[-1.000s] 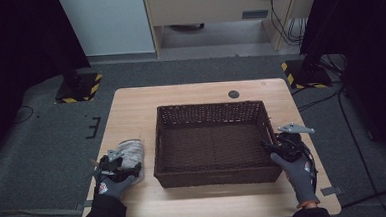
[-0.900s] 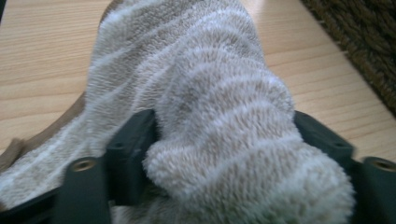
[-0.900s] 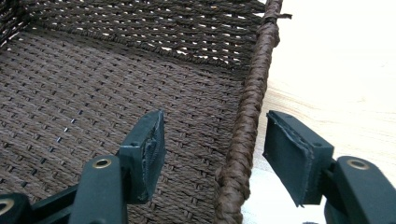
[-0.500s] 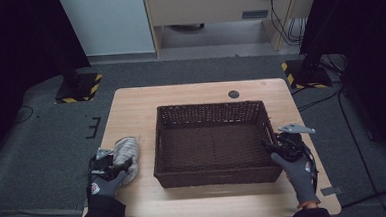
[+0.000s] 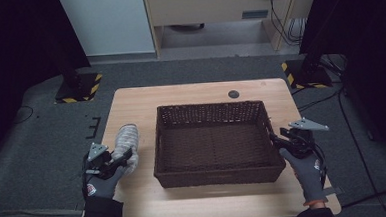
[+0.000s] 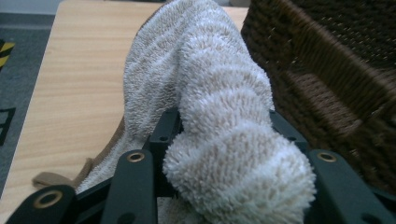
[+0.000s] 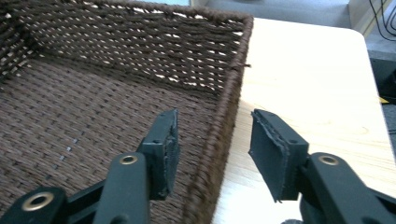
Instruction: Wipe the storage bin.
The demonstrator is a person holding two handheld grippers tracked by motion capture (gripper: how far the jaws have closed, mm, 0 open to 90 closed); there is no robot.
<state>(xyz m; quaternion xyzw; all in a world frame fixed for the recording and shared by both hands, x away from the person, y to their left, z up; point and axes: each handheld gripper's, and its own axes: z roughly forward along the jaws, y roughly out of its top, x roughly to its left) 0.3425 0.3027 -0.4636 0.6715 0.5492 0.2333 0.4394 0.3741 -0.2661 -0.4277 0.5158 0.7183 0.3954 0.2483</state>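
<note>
Left gripper [image 6: 233,154] clamps the rolled towel [image 6: 210,102] between its fingers, not yet in basket [image 5: 217,175]; right gripper [image 7: 212,154] has been closing astride the basket's wall, pads not touching.

Your rolled towel [image 6: 233,140] hides the inner faces of the left fingers [image 6: 135,186], and its near end runs off the frame at 6 o'clock. The basket [image 7: 224,116] is cropped at 9 o'clock.
</note>
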